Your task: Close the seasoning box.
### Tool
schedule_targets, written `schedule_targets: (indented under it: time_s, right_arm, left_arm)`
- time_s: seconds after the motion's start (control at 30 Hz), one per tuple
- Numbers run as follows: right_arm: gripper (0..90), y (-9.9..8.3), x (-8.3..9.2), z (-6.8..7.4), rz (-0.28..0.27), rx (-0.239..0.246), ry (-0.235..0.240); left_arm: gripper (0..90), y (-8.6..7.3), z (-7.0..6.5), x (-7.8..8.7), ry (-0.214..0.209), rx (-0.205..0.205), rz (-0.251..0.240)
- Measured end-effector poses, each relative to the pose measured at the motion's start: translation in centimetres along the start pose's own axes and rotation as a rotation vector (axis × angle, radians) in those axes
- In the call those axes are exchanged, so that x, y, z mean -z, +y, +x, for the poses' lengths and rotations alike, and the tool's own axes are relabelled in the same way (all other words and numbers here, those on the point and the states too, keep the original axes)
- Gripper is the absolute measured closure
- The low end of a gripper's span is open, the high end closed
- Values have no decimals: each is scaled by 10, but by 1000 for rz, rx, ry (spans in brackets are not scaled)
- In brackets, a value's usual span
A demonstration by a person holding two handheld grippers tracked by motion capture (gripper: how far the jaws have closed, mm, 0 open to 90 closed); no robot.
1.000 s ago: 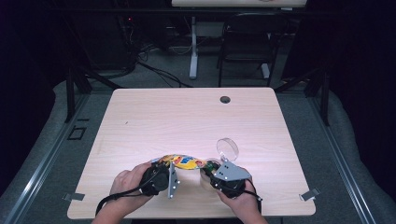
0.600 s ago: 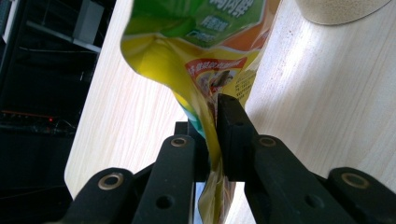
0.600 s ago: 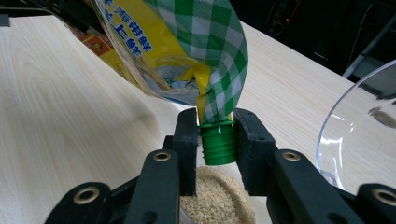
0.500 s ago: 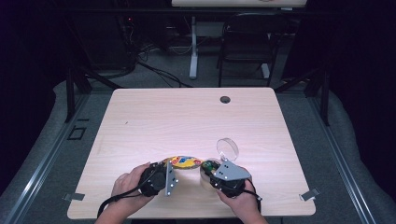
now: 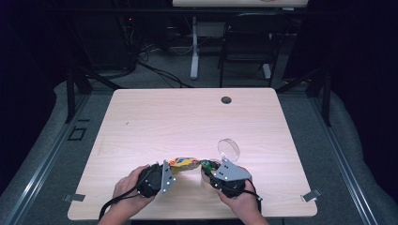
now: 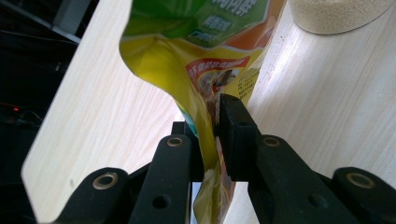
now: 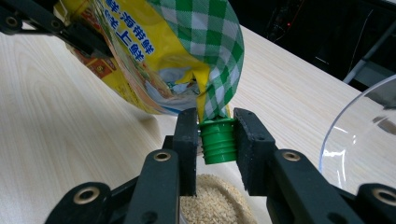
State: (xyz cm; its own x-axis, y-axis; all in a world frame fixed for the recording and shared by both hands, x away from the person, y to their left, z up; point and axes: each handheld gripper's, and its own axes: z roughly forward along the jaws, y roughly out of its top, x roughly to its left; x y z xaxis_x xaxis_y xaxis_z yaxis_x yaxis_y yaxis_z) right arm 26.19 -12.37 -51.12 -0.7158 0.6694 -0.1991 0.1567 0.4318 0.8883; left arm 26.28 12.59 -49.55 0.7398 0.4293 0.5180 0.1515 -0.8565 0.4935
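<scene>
A yellow and green pouch [image 5: 185, 163] [image 6: 196, 60] [image 7: 154, 60] with a green spout [image 7: 218, 140] hangs between both grippers at the table's front. My right gripper [image 5: 209, 166] [image 7: 218, 135] is shut on the spout, which points down over an open jar of pale granules [image 7: 215, 200] [image 6: 327, 14]. My left gripper [image 5: 174, 165] [image 6: 208, 126] pinches the pouch's flat bottom edge. Its jaws have just been opening a little, but the pads still press the foil.
A clear round lid [image 5: 228, 150] [image 7: 364, 135] leans just right of the jar. A dark cable hole [image 5: 226, 100] sits near the table's [image 5: 155, 122] far edge. Chairs and cables lie beyond the table.
The left gripper has edged slightly to the left with the pouch's bottom edge. The right gripper and the spout have stayed put.
</scene>
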Motion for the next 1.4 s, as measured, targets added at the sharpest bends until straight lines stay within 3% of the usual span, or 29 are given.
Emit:
schedule_targets:
  time_s: [0.4, 0.7, 0.87, 1.13, 1.4]
  right_arm:
    - [715, 2, -2, 0, -5, 2, 5]
    - [715, 3, -3, -1, -8, 7, 10]
    - [715, 3, -2, -1, -11, 10, 7]
    - [715, 3, -2, -1, -16, 9, 7]
    - [715, 3, -3, -2, -18, 2, 6]
  left_arm:
    - [790, -10, -1, -8, -54, 105, -50]
    - [643, -9, -1, -6, -54, 91, -51]
    - [526, -5, 2, 1, -54, 90, -80]
    - [541, 0, 7, 12, -42, 74, -93]
    - [565, 1, 13, 26, -29, 99, -114]
